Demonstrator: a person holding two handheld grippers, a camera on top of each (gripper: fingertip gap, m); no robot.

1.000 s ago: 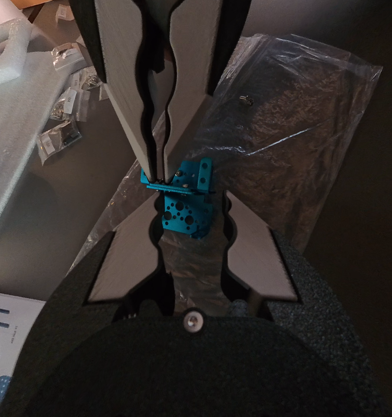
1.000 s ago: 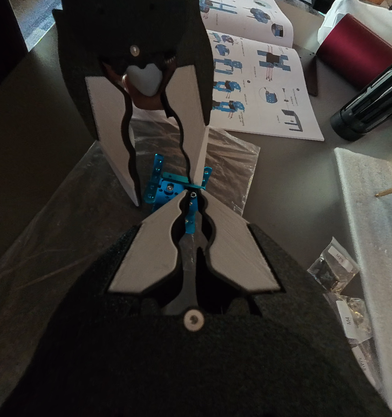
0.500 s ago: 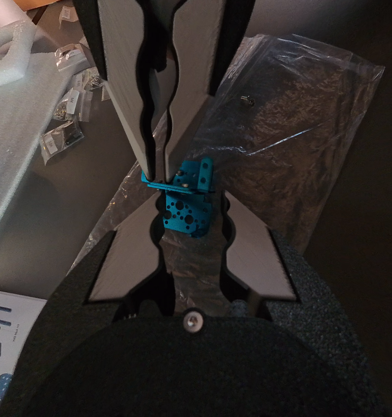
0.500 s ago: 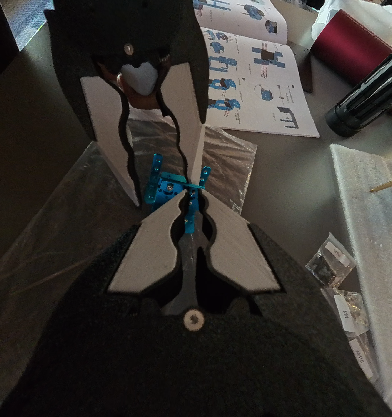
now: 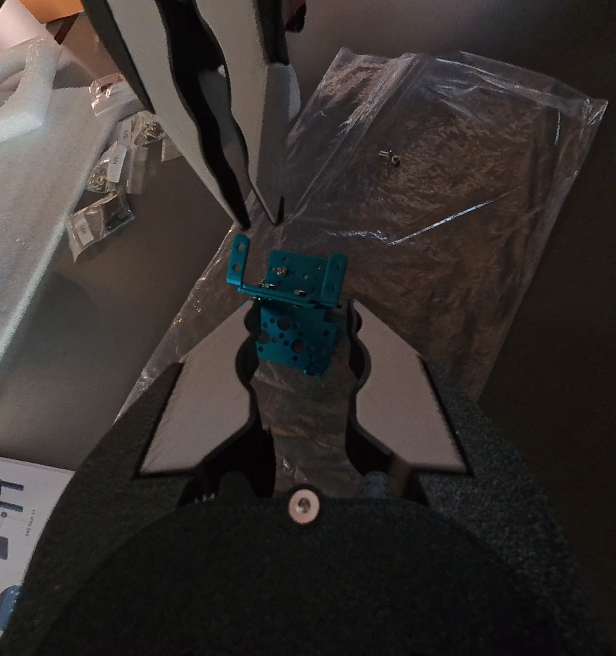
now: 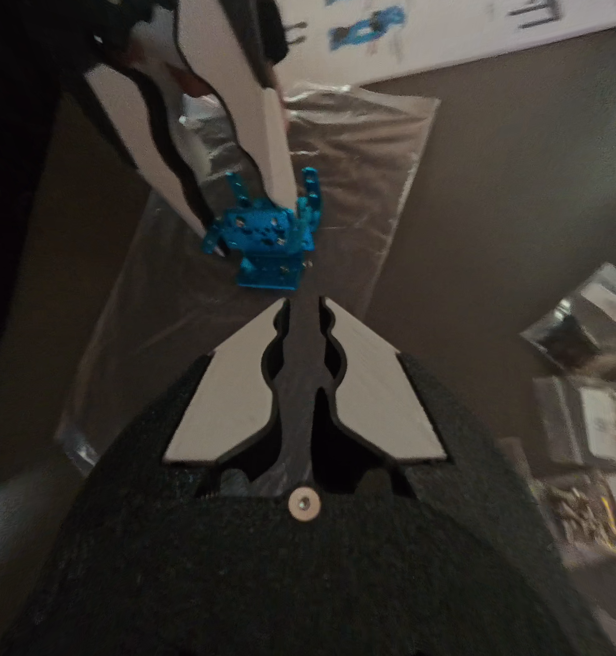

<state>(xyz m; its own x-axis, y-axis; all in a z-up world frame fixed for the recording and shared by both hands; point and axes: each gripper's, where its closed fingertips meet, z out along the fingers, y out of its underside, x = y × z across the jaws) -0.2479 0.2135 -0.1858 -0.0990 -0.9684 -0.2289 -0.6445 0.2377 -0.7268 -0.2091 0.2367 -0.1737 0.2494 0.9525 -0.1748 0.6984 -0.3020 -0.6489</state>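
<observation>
A blue perforated metal bracket assembly (image 5: 292,333) stands on a clear plastic bag (image 5: 441,248). My left gripper (image 5: 300,301) has its jaws against both sides of the assembly and holds it. The right gripper (image 5: 260,222) hangs just above the assembly's left upright tab (image 5: 239,262), slightly open and empty. In the blurred right wrist view, my right gripper (image 6: 303,301) is narrowly open with nothing between the fingers, a short way in front of the assembly (image 6: 263,234). The left gripper (image 6: 249,225) clasps it from behind.
Two small screws (image 5: 388,156) lie on the bag. Small bags of hardware (image 5: 100,220) lie beside white foam (image 5: 15,177) to the left, and also show in the right wrist view (image 6: 583,337). An instruction booklet (image 5: 8,514) lies at the near left on the dark table. The tips of one gripper are about 6 cm away from the tips of the other.
The right gripper has let go of the assembly's upright blue tab, opened a little and pulled back and up. The left gripper and the assembly have stayed in place.
</observation>
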